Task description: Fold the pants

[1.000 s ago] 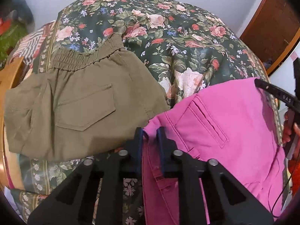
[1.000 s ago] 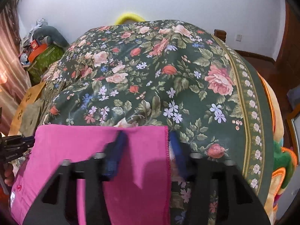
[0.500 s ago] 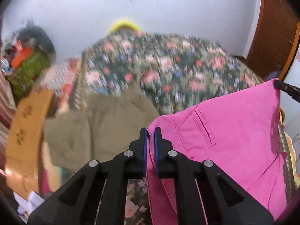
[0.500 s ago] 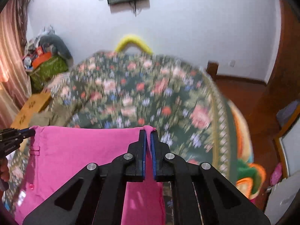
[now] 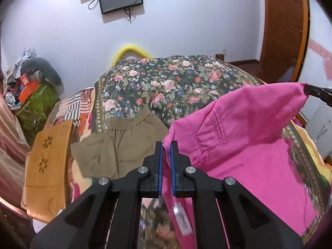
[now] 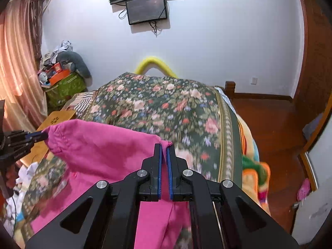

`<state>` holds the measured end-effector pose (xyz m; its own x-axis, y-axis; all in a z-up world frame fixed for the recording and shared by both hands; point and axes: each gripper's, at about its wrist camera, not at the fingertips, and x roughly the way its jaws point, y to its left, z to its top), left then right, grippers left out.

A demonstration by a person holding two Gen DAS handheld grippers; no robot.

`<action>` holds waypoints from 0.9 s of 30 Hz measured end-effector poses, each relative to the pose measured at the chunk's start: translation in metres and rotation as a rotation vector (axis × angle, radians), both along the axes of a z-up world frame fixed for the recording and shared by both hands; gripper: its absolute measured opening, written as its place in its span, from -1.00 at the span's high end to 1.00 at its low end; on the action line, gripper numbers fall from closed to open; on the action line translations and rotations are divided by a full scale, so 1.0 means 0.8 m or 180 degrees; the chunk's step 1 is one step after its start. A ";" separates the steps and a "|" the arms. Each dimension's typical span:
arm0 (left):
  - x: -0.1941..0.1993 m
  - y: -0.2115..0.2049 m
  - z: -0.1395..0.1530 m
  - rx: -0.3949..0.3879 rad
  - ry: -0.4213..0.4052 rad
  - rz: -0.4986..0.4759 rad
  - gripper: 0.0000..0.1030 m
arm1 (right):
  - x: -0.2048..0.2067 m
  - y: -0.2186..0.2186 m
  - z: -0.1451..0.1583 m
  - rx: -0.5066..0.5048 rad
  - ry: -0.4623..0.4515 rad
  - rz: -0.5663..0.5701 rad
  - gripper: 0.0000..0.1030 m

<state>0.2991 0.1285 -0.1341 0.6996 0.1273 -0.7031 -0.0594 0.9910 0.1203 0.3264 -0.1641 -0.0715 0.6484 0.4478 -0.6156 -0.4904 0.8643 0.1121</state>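
Floral bedspread (image 5: 176,83) lies under pink pants (image 5: 249,124) and olive shorts (image 5: 124,143).

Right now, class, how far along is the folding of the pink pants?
Done: olive pants lie folded on the floral bedspread. In hand: left tongs and right tongs each pinch the pink pants, lifted between them. Left: laying them down and folding.

A home bedroom: a bed under a dark green floral bedspread (image 6: 166,108), two black flat screens mounted on the white wall (image 6: 145,0), a pink curtain (image 6: 18,66), wooden floor (image 6: 269,120), household clutter piled beside the bed's far left corner (image 6: 62,72)
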 end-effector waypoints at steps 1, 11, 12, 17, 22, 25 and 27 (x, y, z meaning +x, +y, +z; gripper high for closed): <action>-0.013 -0.002 0.000 0.0011 0.0005 -0.0017 0.88 | -0.009 -0.004 -0.001 0.0011 0.0012 0.0001 0.92; -0.106 -0.028 -0.051 -0.0098 0.0310 -0.0216 0.89 | -0.107 -0.019 -0.064 -0.0239 0.0404 0.0220 0.92; -0.112 -0.032 -0.059 -0.0098 0.0357 -0.0225 0.89 | -0.116 -0.020 -0.077 -0.0265 0.0479 0.0238 0.92; -0.144 -0.037 -0.101 -0.0204 0.0599 -0.0188 0.90 | -0.145 -0.033 -0.117 -0.0281 0.0692 0.0166 0.92; -0.165 -0.028 -0.117 -0.0285 0.0715 -0.0110 0.89 | -0.163 -0.048 -0.140 -0.0335 0.0829 0.0103 0.92; -0.169 -0.019 -0.111 -0.0216 0.0738 -0.0064 0.89 | -0.178 -0.056 -0.137 -0.0379 0.0821 0.0111 0.90; -0.170 -0.011 -0.100 -0.0190 0.0697 -0.0041 0.88 | -0.186 -0.058 -0.130 -0.0468 0.0751 0.0098 0.82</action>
